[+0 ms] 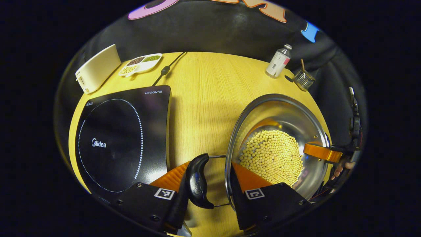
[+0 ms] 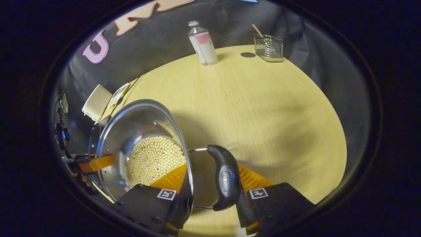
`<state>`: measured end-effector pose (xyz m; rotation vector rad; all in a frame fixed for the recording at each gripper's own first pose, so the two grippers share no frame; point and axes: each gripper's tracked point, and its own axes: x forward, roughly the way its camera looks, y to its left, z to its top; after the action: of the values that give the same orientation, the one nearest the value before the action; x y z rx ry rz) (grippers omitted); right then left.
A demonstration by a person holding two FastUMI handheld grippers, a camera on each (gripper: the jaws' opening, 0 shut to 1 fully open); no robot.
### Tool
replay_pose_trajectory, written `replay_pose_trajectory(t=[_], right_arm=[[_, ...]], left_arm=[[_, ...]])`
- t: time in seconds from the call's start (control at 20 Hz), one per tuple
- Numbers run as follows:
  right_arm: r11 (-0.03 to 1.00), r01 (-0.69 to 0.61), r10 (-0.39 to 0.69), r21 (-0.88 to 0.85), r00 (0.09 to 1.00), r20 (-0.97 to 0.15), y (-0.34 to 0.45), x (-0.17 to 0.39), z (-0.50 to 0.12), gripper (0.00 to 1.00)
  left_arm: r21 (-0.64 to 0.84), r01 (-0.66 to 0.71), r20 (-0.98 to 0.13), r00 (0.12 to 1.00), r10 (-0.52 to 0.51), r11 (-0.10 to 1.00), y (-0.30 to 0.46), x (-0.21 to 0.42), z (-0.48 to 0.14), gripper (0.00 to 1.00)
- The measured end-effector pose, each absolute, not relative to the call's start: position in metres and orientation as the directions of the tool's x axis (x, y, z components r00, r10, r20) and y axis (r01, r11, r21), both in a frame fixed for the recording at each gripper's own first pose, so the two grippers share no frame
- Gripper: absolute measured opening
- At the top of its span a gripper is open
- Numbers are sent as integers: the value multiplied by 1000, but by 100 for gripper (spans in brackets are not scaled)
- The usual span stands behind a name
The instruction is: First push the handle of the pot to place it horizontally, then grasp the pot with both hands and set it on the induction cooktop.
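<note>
One pot (image 1: 279, 144) of beans, two handles; left gripper (image 1: 210, 184) and right gripper (image 2: 210, 184) each spread around handle and rim. Cooktop (image 1: 121, 138) reads Midea, HEGON III.

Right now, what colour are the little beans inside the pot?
Pale yellow beans, clearest in the left gripper view.

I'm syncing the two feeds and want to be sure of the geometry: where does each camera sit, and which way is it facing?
Left gripper view: rides the left gripper, at the steel pot of yellow beans, facing the black induction cooktop and white toaster; its orange fingers straddle the pot's near black handle.
Right gripper view: rides the right gripper at the opposite handle, facing the clear bottle and wire basket.
Shared: pot, bottle, basket, toaster, wooden table; each shows the other gripper across the pot.
</note>
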<state>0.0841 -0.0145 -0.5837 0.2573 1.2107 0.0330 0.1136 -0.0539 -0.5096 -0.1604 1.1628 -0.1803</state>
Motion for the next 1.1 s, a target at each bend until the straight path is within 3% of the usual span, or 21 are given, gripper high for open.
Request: replay_pose_trajectory(t=[0.05, 0.3, 1.1], right_arm=[[971, 113, 160, 213, 360, -919, -16, 84, -581, 57], [965, 111, 178, 237, 387, -905, -18, 83, -565, 57], [936, 48, 299, 350, 419, -857, 99, 82, -502, 57]], left_arm=[[-236, 48, -894, 382, -237, 970, -55, 112, -509, 60], [-293, 16, -879, 389, -276, 956, -58, 101, -492, 56], [-213, -29, -858, 483, -173, 977, 59, 83, -416, 58]])
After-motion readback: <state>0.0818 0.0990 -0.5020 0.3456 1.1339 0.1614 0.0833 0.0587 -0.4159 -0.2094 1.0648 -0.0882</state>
